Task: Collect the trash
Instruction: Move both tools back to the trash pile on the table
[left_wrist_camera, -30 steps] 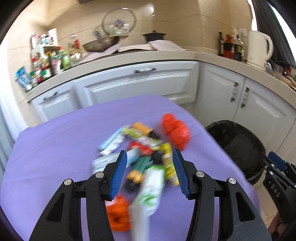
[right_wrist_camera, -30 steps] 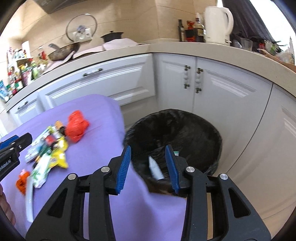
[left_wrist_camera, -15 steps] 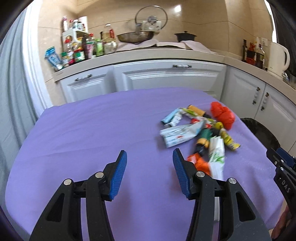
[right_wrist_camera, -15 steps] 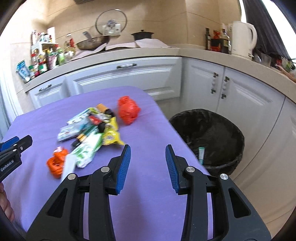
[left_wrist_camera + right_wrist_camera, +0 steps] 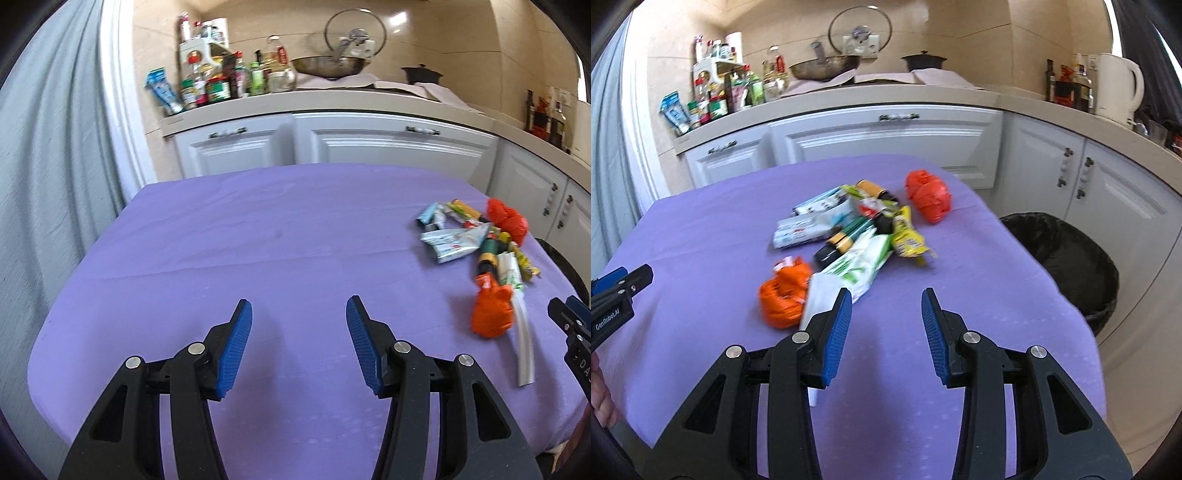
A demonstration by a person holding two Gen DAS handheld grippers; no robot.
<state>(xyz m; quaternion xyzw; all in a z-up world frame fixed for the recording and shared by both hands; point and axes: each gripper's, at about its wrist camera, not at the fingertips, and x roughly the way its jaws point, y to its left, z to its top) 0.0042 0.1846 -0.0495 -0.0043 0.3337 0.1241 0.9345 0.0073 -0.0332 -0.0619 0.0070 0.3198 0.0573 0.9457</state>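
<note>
A heap of trash [image 5: 857,232] lies on the purple table [image 5: 701,236]: wrappers, tubes, a green-and-white packet [image 5: 857,266], an orange crumpled bag [image 5: 783,295] and a red crumpled bag [image 5: 929,195]. In the left wrist view the heap [image 5: 480,251] lies at the far right. My left gripper [image 5: 299,343] is open and empty over bare cloth, left of the heap. My right gripper [image 5: 884,332] is open and empty, just in front of the heap. The black-lined bin [image 5: 1067,258] stands on the floor to the right of the table.
White cabinets [image 5: 886,140] and a counter with bottles, jars, a wok and a kettle [image 5: 1115,88] run behind and to the right. A grey curtain [image 5: 48,155] hangs at the left. The left gripper's tip [image 5: 617,295] shows at the right wrist view's left edge.
Both grippers swung left. The right gripper left the bin and now faces the heap. The left gripper moved off the heap to bare cloth at the left.
</note>
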